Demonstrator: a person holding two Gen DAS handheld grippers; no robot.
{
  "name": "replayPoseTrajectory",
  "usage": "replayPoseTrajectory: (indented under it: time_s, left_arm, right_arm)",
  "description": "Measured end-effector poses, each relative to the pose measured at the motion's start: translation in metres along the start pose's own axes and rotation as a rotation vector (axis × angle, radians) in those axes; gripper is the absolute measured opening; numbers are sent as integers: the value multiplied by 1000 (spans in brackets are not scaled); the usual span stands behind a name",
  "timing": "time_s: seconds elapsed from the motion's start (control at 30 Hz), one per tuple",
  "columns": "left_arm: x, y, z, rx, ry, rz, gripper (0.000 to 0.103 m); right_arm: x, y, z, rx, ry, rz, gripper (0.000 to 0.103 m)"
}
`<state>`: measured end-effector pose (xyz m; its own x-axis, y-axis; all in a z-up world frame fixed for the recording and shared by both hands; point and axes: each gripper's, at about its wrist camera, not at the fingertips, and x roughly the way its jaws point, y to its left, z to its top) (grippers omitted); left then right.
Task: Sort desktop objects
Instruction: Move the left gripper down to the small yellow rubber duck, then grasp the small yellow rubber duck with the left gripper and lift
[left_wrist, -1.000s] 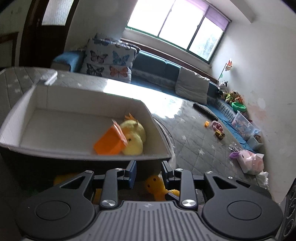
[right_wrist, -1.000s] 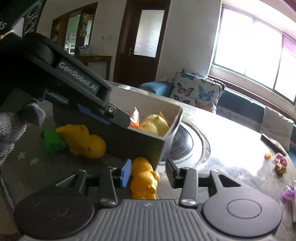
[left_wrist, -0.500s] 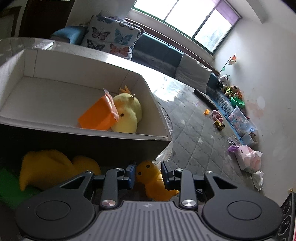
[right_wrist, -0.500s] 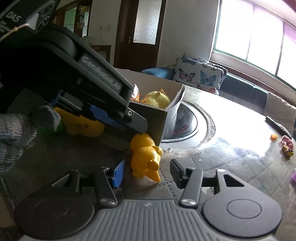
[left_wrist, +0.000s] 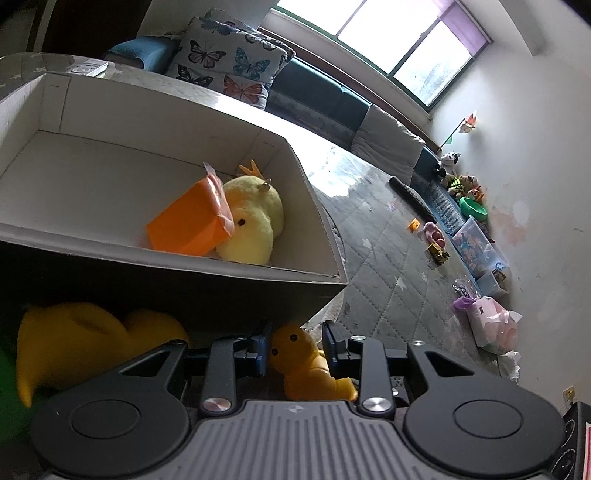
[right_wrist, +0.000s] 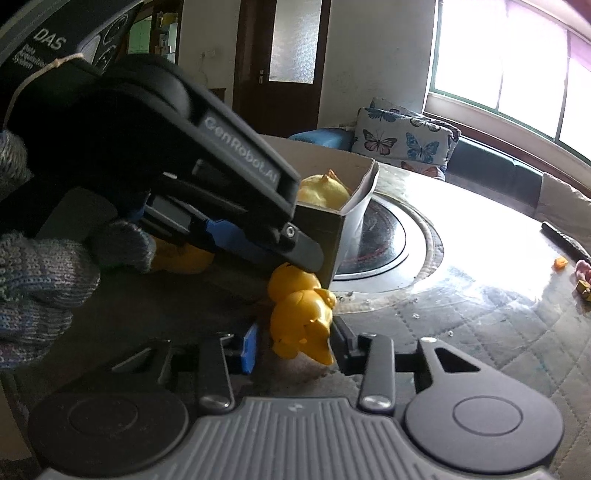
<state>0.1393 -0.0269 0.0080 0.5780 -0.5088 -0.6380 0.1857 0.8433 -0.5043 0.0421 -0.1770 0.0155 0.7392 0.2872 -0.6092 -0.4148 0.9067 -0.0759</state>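
A small yellow-orange toy animal (left_wrist: 303, 360) lies on the table by the near corner of a cardboard box (left_wrist: 184, 273). My left gripper (left_wrist: 295, 347) has its jaws close around the toy's head; contact on the right side is unclear. In the right wrist view the same toy (right_wrist: 301, 317) lies between the open jaws of my right gripper (right_wrist: 293, 341), and the left gripper (right_wrist: 236, 206) reaches over it. The box holds an orange packet (left_wrist: 190, 221) and a yellow plush chick (left_wrist: 253, 221).
A bigger yellow toy (left_wrist: 85, 339) and a green object (left_wrist: 7, 387) lie left of the box front. A round inset plate (right_wrist: 384, 240) sits in the quilted tabletop beyond the box. Small toys (left_wrist: 434, 236) lie at the table's far right. A sofa with butterfly cushions (left_wrist: 229, 62) stands behind.
My left gripper came down and forward from above the box front, so the toy's head is now between its jaws. My right gripper drew closer around the toy's body.
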Motion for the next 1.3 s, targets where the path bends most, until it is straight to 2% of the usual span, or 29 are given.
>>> replayPoseTrajectory:
  time_s: [0.27,0.87,1.03,1.3]
  left_arm:
    - [2,-3,-1,4,8,17,33]
    - [-7,2,-12,-65,37,-1,34]
    - [-28,2,-5,-83,-7,-17,33]
    - [-62,-3,26,-55,-134,-9,33]
  right_arm:
    - [-1,0,-1,13,-6,-3,33]
    - [-27,7,-4,34,-35,10,33]
    - [-40,13,7,0,-77,14,33]
    - [-48,19,46,-45,-168,32,33]
